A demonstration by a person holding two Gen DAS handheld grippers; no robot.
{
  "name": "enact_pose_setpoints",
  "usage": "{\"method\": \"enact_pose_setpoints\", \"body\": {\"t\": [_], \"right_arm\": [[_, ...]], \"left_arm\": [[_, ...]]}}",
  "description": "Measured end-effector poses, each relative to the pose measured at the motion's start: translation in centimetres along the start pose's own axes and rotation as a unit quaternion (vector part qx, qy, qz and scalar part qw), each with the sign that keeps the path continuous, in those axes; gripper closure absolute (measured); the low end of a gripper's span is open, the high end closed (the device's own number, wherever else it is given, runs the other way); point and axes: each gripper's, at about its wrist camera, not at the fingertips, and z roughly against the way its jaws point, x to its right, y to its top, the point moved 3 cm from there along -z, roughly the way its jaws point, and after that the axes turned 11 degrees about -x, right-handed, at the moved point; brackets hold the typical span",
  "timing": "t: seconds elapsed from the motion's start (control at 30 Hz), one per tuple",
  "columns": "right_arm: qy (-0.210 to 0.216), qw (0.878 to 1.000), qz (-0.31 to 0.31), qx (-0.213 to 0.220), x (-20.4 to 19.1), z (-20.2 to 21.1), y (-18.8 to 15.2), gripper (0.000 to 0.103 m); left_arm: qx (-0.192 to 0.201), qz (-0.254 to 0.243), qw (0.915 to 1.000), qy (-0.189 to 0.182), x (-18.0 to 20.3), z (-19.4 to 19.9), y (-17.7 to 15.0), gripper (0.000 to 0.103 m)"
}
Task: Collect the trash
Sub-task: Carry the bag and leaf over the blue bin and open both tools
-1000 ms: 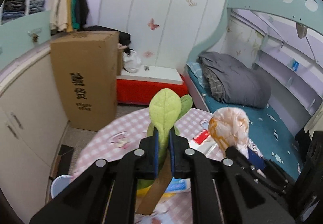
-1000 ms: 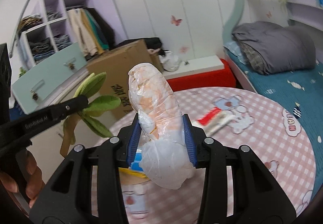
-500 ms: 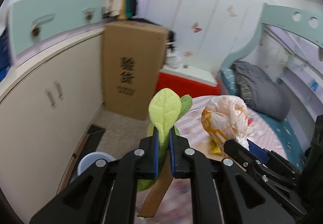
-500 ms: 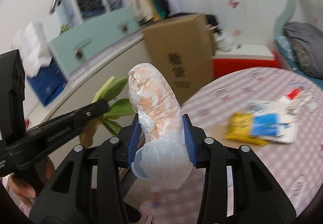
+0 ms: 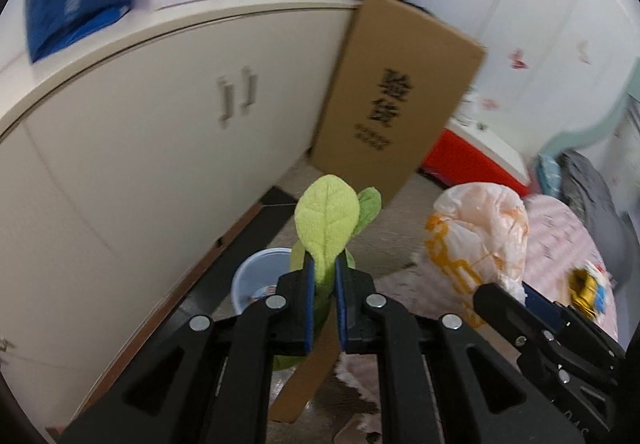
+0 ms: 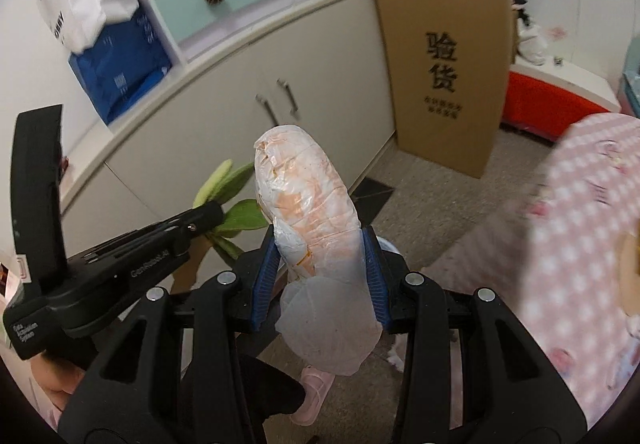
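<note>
The left gripper (image 5: 322, 298) grips a green plush leaf (image 5: 326, 220) above a blue bin (image 5: 256, 276) on the floor. The right gripper (image 6: 320, 276) clamps a crumpled plastic bag (image 6: 312, 212) beside it.

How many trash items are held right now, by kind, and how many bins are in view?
Green plush leaf item, in left gripper: 1
Crumpled plastic bag, in right gripper: 1
Blue bin on the floor: 1
Total: 2 held items, 1 bin
</note>
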Motion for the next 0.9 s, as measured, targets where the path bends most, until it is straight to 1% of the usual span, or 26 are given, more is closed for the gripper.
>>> {"method": "enact_pose_setpoints", "body": {"t": [0.07, 0.17, 0.2, 0.23, 0.3, 0.4, 0.5, 0.57, 0.63, 0.9], "right_arm": [[-0.001, 1.0, 0.005, -0.008, -0.8, -2.1, 1.0, 0.062], [0.0, 1.0, 0.007, -0.005, -1.5, -4.6, 2.5, 0.056], [-0.003, 1.0, 0.007, 0.002, -1.6, -5.6, 3.2, 0.044], [-0.009, 1.0, 0.008, 0.007, -1.6, -6.1, 3.6, 0.038], [-0.031, 0.999, 0.008, 0.009, -1.3, -7.5, 4.2, 0.037], [-0.022, 1.0, -0.006, -0.012, -0.6, -9.2, 4.2, 0.036], [-0.016, 0.999, -0.023, -0.015, -0.1, -9.2, 3.5, 0.033], [-0.01, 0.999, -0.027, -0.018, 0.1, -9.0, 3.1, 0.032], [-0.014, 0.999, -0.026, -0.015, 0.2, -8.4, 2.7, 0.032], [-0.017, 0.999, -0.03, -0.001, 1.0, -6.0, 1.5, 0.031]], "left_arm": [[-0.001, 0.015, 0.9998, 0.014, -1.8, -0.8, 0.5, 0.094], [-0.008, 0.035, 0.9991, 0.023, -3.8, -2.3, 1.2, 0.094], [-0.011, 0.04, 0.9987, 0.029, -4.5, -2.8, 1.4, 0.094], [-0.013, 0.046, 0.9982, 0.035, -5.1, -3.2, 1.7, 0.094], [-0.017, 0.054, 0.9975, 0.041, -5.8, -4.0, 1.9, 0.094], [-0.025, 0.059, 0.9968, 0.048, -6.4, -5.0, 2.0, 0.094], [-0.03, 0.053, 0.9967, 0.053, -6.4, -5.5, 1.8, 0.094], [-0.036, 0.052, 0.9966, 0.052, -6.3, -6.0, 1.9, 0.094], [-0.039, 0.05, 0.9967, 0.051, -5.9, -6.2, 1.7, 0.094], [-0.034, 0.034, 0.9977, 0.049, -4.3, -5.5, 1.4, 0.094]]}}
